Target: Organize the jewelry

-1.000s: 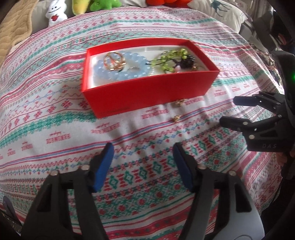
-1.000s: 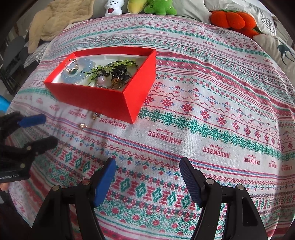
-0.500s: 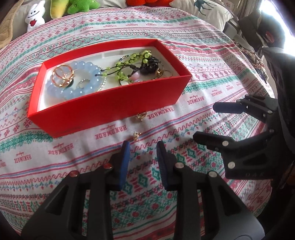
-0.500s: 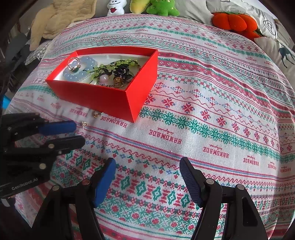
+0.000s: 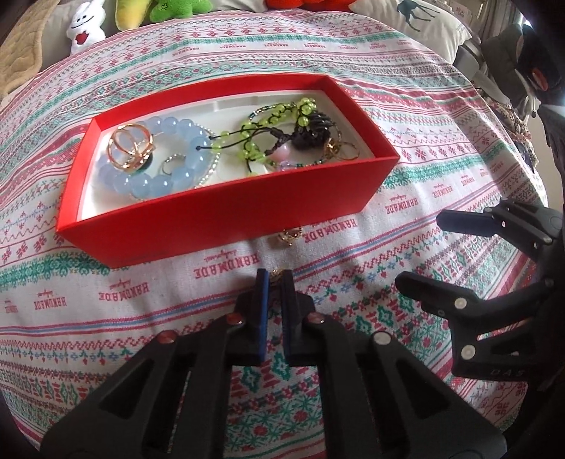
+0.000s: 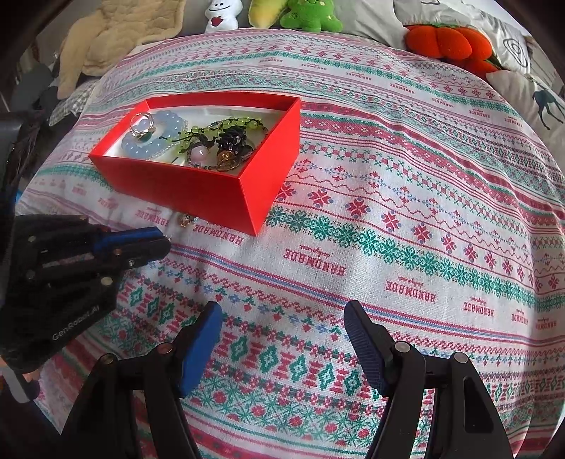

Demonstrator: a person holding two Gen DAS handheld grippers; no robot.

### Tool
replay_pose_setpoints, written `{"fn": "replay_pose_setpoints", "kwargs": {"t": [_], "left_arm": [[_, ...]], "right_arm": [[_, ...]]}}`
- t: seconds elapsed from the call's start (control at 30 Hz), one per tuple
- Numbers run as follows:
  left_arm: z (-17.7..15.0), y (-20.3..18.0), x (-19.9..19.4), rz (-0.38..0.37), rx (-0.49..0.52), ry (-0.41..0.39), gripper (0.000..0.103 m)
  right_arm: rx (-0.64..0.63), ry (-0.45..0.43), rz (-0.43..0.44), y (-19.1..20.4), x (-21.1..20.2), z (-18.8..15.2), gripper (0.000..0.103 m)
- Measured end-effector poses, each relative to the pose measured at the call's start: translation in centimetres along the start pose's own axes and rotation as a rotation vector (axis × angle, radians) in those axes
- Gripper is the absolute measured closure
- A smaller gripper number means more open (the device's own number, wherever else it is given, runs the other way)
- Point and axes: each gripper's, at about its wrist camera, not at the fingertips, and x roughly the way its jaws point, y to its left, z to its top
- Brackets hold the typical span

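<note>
A red box (image 5: pixel 212 219) (image 6: pixel 197 187) lies on the patterned cloth and holds a pale blue bead bracelet (image 5: pixel 155 180), gold rings (image 5: pixel 130 148) and a green bead bracelet (image 5: pixel 268 120). Just in front of the box, my left gripper (image 5: pixel 275 274) (image 6: pixel 166 240) is shut on a small gold earring (image 5: pixel 276 272) at its fingertips, low on the cloth. A second gold earring (image 5: pixel 290 236) (image 6: pixel 186 219) rests against the box's front wall. My right gripper (image 6: pixel 282 314) (image 5: pixel 418 249) stands open to the right with nothing between its fingers.
The striped red, green and white cloth (image 6: pixel 388 212) covers a bed. Plush toys (image 6: pixel 307 16) line the far edge, with an orange plush (image 6: pixel 448 42) and a deer pillow (image 6: pixel 540 102) at the back right and a beige blanket (image 6: pixel 116 39) at the back left.
My left gripper has moved forward toward the box and its jaws have come together around the small gold earring. The right gripper has not moved.
</note>
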Motion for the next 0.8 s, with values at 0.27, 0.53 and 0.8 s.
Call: {"fn": "replay_pose_setpoints", "kwargs": {"t": [0.27, 0.53, 0.8], "left_arm": [[-0.7, 1.7, -1.6, 0.028, -0.015, -0.017, 0.096], [-1.6, 4.1, -2.8, 0.059, -0.039, -0.031, 0.096], [-2.7, 6.2, -3.6, 0.079, -0.058, -0.027, 0.096]], "right_arm": [[-0.002, -0.012, 0.007, 1.0, 0.2, 0.8, 0.030], [0.007, -0.029, 0.048, 3.2, 1.0, 1.7, 0.032], [-0.005, -0.032, 0.076, 5.9, 2.4, 3.4, 0.050]]}}
